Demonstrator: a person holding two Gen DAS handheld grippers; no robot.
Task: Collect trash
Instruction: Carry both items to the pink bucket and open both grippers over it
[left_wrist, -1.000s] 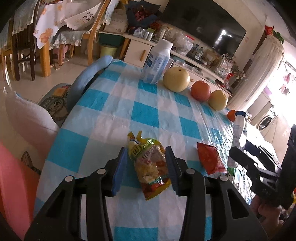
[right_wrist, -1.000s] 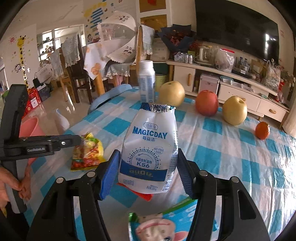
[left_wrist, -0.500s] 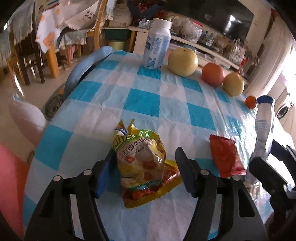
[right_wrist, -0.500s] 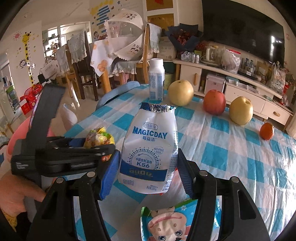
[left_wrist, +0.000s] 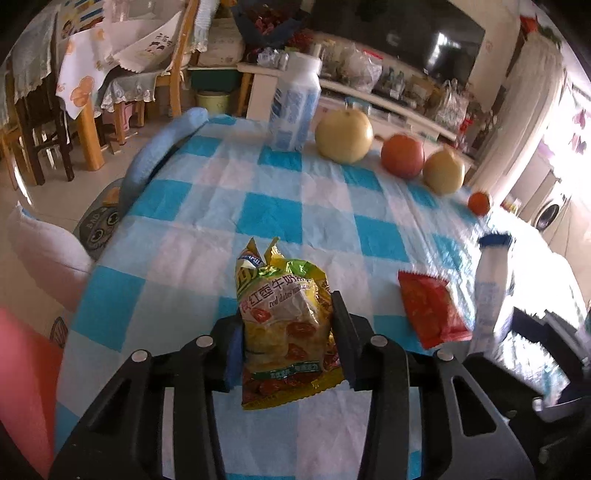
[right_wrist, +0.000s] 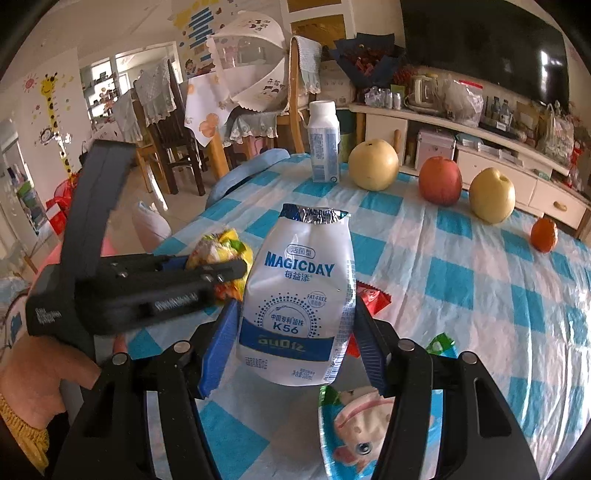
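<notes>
While left tool (left_wrist: 286, 332) pinches crinkly yellow snack bag (left_wrist: 286, 328), right tool (right_wrist: 291, 332) clamps glossy white pouch (right_wrist: 297, 299).

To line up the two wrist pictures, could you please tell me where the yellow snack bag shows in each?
Left wrist view: the yellow snack bag sits low centre, between the left hand-held gripper fingers.
Right wrist view: it shows mid-left, partly hidden behind that gripper, left of the white MAGICDAY pouch.
Shared landmark: the red apple.
</notes>
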